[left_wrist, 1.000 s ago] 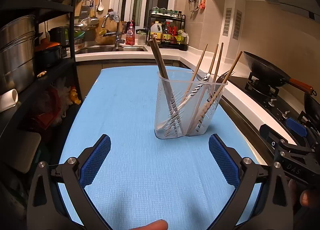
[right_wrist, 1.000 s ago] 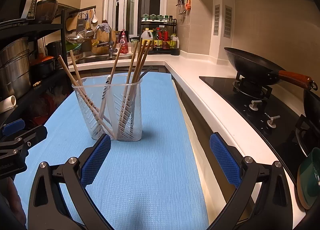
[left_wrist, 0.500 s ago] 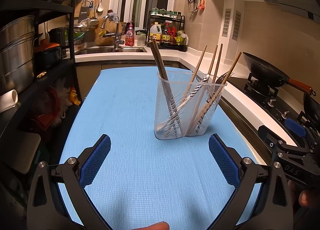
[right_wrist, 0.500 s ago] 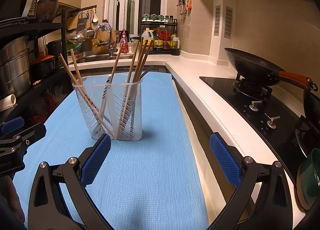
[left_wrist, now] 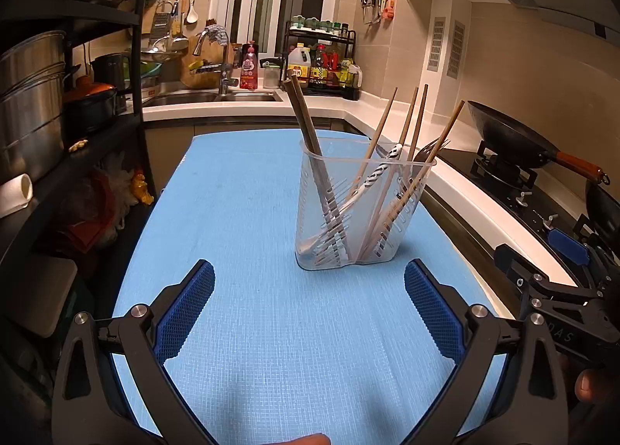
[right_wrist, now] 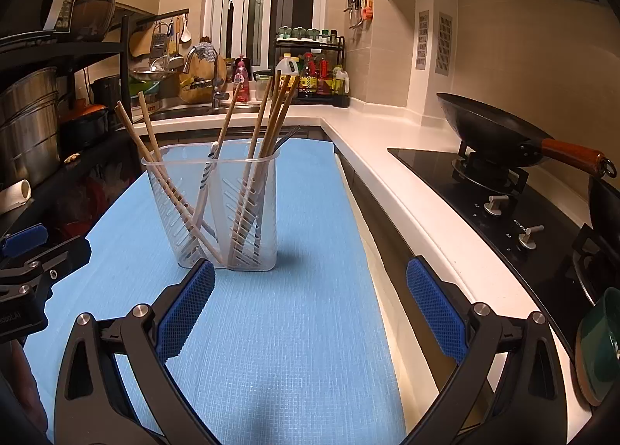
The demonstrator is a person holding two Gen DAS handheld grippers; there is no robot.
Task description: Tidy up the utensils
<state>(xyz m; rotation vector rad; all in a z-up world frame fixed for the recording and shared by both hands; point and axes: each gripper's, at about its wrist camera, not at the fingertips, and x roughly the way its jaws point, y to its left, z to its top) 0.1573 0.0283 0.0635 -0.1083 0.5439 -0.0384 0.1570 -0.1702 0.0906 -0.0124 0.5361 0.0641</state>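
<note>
The left gripper hangs low over the blue woven mat with its blue-padded fingers spread wide and nothing between them. Ahead of it and a little toward its right finger stands the clear slotted plastic utensil holder, upright on the mat, with bare mat between holder and fingertips. Wooden chopsticks lean out of the holder in several directions, together with a white striped-handled utensil and a dark metal fork. The right gripper is likewise released, fingers wide apart and empty; from it the same holder sits ahead and to the left, just past its left fingertip. Off to this gripper's right, past the mat's edge, runs a white countertop with a black hob carrying a dark wok with a reddish wooden handle. Far ahead are a steel sink tap and a black rack of bottles. A black shelf unit with steel pots stands to the left gripper's left.
</note>
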